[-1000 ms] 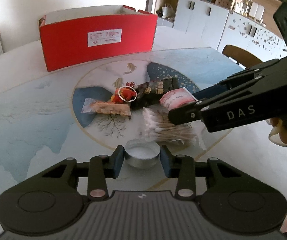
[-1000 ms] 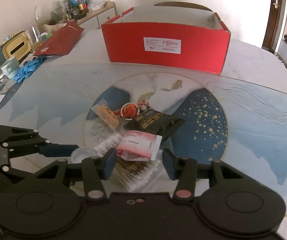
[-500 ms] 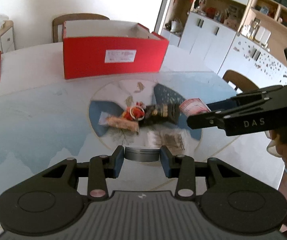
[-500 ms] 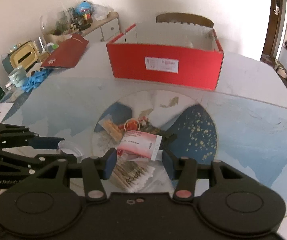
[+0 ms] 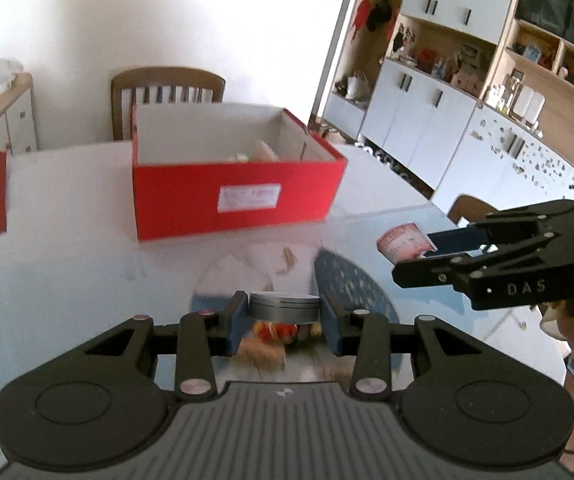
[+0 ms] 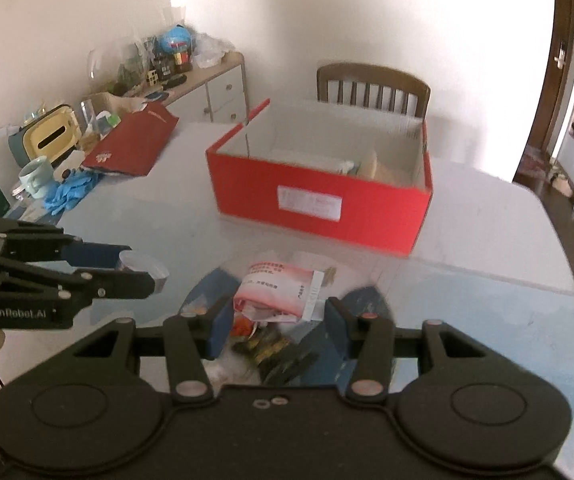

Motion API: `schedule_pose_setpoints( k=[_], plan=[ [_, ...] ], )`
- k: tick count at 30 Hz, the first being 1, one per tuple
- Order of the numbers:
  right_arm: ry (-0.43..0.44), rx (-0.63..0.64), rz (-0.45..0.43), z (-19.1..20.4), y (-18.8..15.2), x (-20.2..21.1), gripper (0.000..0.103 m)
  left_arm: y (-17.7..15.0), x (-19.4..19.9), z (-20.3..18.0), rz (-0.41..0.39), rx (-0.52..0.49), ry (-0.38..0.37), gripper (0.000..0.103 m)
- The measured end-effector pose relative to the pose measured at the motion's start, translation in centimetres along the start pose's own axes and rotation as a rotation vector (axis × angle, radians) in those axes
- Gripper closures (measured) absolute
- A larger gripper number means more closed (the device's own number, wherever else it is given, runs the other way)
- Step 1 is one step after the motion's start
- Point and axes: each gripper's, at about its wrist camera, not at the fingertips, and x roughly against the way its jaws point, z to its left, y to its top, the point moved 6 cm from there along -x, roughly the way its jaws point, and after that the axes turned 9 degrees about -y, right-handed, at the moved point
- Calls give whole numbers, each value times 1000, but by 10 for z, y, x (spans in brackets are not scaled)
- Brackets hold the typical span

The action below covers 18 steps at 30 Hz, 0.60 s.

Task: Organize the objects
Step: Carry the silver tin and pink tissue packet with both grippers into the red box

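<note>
My left gripper (image 5: 285,313) is shut on a flat round metal tin (image 5: 285,305), held above the table. In the right wrist view this gripper (image 6: 149,276) comes in from the left with the tin (image 6: 143,263) at its tip. My right gripper (image 6: 278,318) is shut on a pink and white packet (image 6: 277,290). The left wrist view shows that gripper (image 5: 411,258) at the right with the packet (image 5: 405,242). An open red box (image 5: 239,196) (image 6: 319,204) stands beyond both, with a few things inside. A dark packet (image 6: 283,352) and a red item (image 5: 275,330) lie on the table below.
A wooden chair (image 6: 373,84) stands behind the box. A red folder (image 6: 135,142), blue gloves (image 6: 71,192) and a mug (image 6: 37,176) crowd the table's far left. White cabinets (image 5: 427,128) line the right wall. The table edge (image 6: 559,240) runs close on the right.
Both grippers have risen from the table with the tin and the packet held. The pile of loose things has dropped low in both views, and the inside of the box now shows.
</note>
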Motion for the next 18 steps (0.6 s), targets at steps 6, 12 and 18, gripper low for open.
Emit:
schedule_pose_setpoints(
  k=[6, 12, 18],
  plan=[
    [-15, 12, -56, -17, 35, -6, 54, 35, -10, 10, -25, 3, 22, 65],
    [-26, 24, -83, -30, 64, -24, 54, 77, -25, 26, -41, -16, 56, 65],
    [-24, 52, -75, -32, 89, -52, 54, 113, -49, 43, -41, -34, 75, 65]
  ],
)
